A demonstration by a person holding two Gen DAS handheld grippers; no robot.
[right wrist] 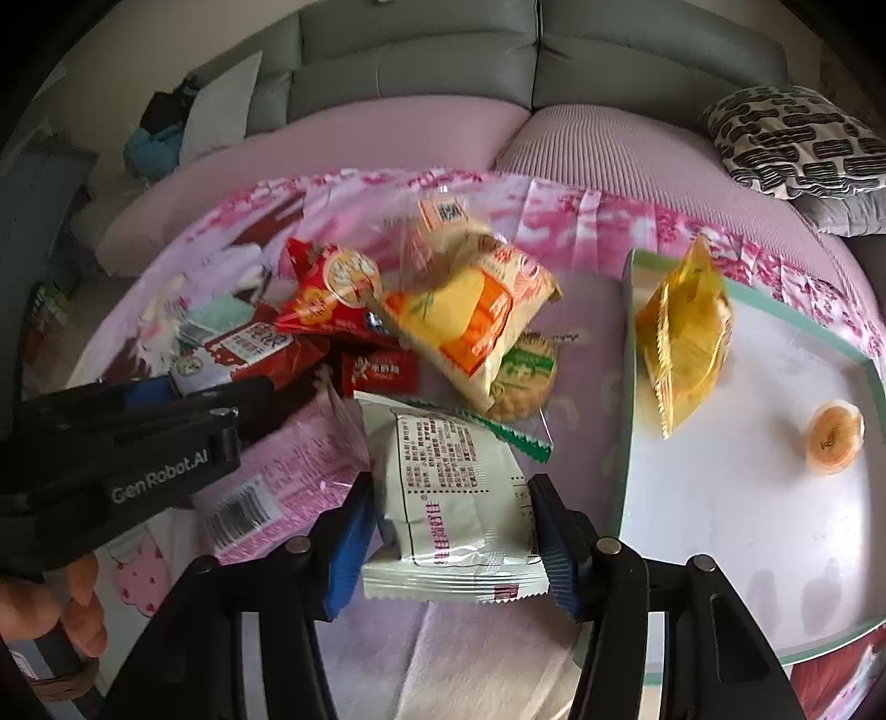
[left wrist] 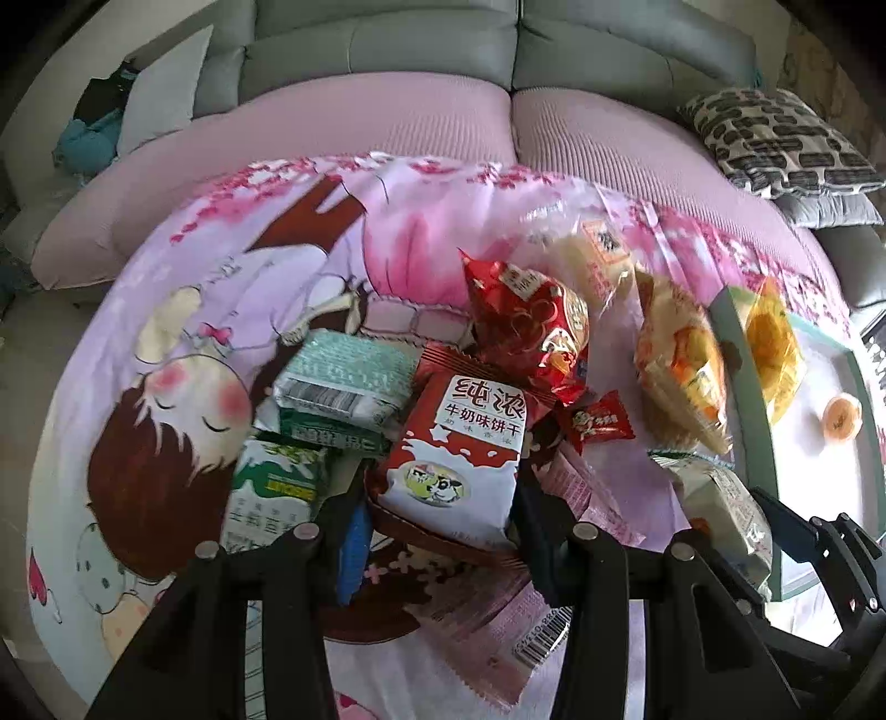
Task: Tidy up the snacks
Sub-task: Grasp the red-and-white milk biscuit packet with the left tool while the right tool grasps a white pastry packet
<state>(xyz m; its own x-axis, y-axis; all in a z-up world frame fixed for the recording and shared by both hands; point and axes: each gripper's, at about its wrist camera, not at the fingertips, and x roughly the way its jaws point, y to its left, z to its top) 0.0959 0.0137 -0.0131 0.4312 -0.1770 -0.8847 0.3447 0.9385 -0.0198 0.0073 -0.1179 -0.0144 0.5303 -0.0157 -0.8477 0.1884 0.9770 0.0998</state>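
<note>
A heap of snack packets [right wrist: 387,332] lies on the cloth-covered desk [left wrist: 166,343], a sofa [left wrist: 387,50] behind it. Right of the heap sits a tray [right wrist: 775,554]; a wrapped cake [right wrist: 684,338] leans over the tray's near-left rim and a small jelly cup [right wrist: 835,437] stands further right inside. A biscuit packet [left wrist: 459,443] lies between the left gripper [left wrist: 437,531] fingers; another packet [right wrist: 448,498] between the right gripper [right wrist: 451,548] fingers, perhaps just touching them.

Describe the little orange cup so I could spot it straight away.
Find the white tray with the green rim, right of the snack pile. The cup sits alone on its bare right part, past the yellow packet. It is the only small round thing there, not a flat wrapper.
</note>
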